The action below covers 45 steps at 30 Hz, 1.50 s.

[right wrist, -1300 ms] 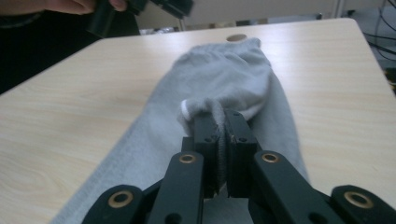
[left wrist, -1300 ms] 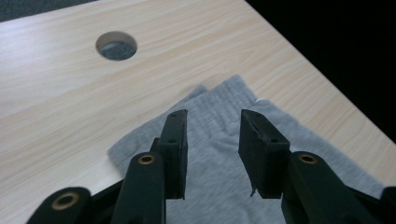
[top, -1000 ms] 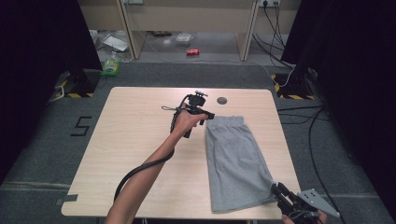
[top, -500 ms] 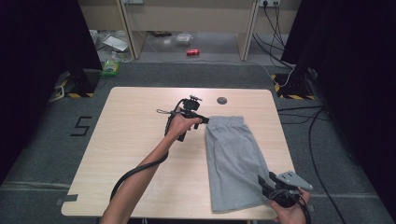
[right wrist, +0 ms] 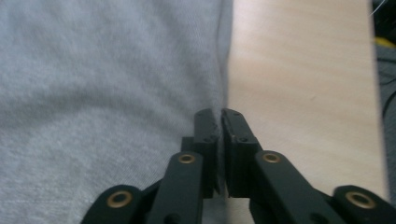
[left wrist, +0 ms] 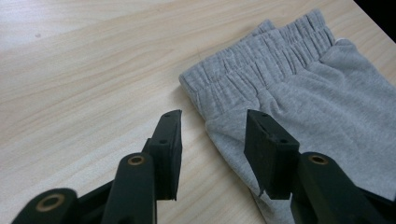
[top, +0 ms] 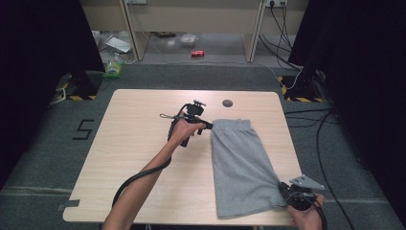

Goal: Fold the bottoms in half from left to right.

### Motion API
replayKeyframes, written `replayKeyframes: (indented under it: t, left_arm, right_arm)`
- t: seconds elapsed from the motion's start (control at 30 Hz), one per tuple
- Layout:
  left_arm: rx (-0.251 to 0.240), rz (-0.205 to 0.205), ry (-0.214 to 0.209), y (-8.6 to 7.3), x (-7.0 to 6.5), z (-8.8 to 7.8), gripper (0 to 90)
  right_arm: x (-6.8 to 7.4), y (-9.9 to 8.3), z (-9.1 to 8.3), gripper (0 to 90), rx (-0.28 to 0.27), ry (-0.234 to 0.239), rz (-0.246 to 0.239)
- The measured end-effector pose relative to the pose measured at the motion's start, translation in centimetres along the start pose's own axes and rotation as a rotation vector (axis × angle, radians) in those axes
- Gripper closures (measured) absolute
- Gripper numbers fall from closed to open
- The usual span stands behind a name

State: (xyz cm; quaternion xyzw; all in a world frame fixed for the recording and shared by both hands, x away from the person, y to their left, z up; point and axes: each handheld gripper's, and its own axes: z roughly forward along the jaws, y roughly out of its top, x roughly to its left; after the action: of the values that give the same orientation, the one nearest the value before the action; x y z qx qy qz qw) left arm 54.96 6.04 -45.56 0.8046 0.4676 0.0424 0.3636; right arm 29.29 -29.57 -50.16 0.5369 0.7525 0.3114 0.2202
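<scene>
A pair of grey shorts (top: 242, 163) lies flat on the right half of the light wooden table (top: 139, 143), waistband at the far end. My left gripper (top: 209, 126) is at the waistband's left corner. In the left gripper view it (left wrist: 212, 119) stands open, one jaw over bare wood and the other over the shorts (left wrist: 327, 79). At the near right corner of the shorts is my right gripper (top: 282, 188). In the right gripper view it (right wrist: 220, 114) is shut, with the side edge of the shorts (right wrist: 93, 70) running into its jaws.
A small dark round disc (top: 227, 103) sits near the table's far edge. The table's right edge is close beside the right gripper. On the floor beyond the table are a red can (top: 197, 53), a green bottle (top: 113, 67) and cables (top: 306, 120).
My right gripper has come up from below the table's near edge to the near right corner of the shorts. The left gripper has barely moved.
</scene>
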Motion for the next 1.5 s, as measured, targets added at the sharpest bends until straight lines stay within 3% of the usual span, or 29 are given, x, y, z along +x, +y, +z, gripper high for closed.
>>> replayKeyframes:
  t: [0.03, 0.1, 0.2, 0.3, 0.4, 0.63, 0.8, 0.93, 1.03, 1.1, 1.17, 1.23, 1.3, 1.5]
  left_arm:
    - [0.002, 0.001, -0.001, 0.0, 0.0, 0.1, 56.1]
    - [0.006, -0.002, 0.000, -0.1, 0.1, 0.2, 55.7]
    - [0.016, 0.001, -0.002, -0.2, 0.0, 0.5, 55.4]
    - [0.019, 0.006, -0.007, -0.3, -0.2, 0.6, 55.2]
    - [0.020, 0.010, -0.010, -0.3, -0.2, 0.5, 55.0]
    - [0.027, 0.004, -0.015, -0.8, 0.1, 0.7, 54.5]
    - [0.032, -0.001, -0.019, -1.2, 0.2, 1.1, 53.8]
    - [0.035, -0.007, -0.020, -1.4, 0.3, 1.4, 53.4]
    - [0.037, -0.008, -0.022, -1.5, 0.1, 1.6, 53.0]
    - [0.037, -0.007, -0.022, -1.4, 0.0, 1.7, 52.8]
    - [0.035, -0.008, -0.023, -1.4, -0.1, 1.9, 52.4]
    - [0.033, -0.010, -0.025, -1.4, -0.2, 2.1, 52.3]
    - [0.034, -0.010, -0.024, -1.4, -0.4, 2.4, 52.2]
    - [0.040, -0.008, -0.020, -1.4, -0.9, 3.0, 53.1]
  right_arm:
    - [0.0, 0.1, 0.0, 71.8, -0.009, -0.001, 0.004]
    - [-0.2, 1.0, -0.7, 63.3, -0.054, -0.007, 0.037]
    - [-0.5, 2.8, -1.0, 57.2, -0.105, -0.007, 0.041]
    - [-0.2, 5.1, 0.3, 56.5, -0.101, 0.017, 0.036]
    - [-0.1, 7.0, 2.6, 57.6, -0.077, 0.026, 0.007]
    - [-0.3, 9.2, 6.3, 61.4, -0.035, 0.032, 0.018]
    - [-0.8, 9.5, 8.1, 81.4, 0.011, 0.023, -0.001]
    - [-1.5, 9.9, 7.9, 86.7, -0.012, -0.013, 0.001]
    - [-2.2, 10.2, 7.8, 86.3, -0.033, -0.007, 0.025]
    - [-2.1, 9.9, 8.2, 81.7, -0.014, -0.001, 0.026]
    - [-1.9, 9.7, 8.3, 73.3, -0.002, -0.027, 0.027]
    - [-1.9, 9.8, 7.8, 66.8, -0.020, -0.041, 0.038]
    - [-1.6, 10.1, 6.8, 61.6, -0.052, -0.039, 0.048]
    - [0.9, 10.2, 5.4, 56.1, -0.099, 0.007, 0.001]
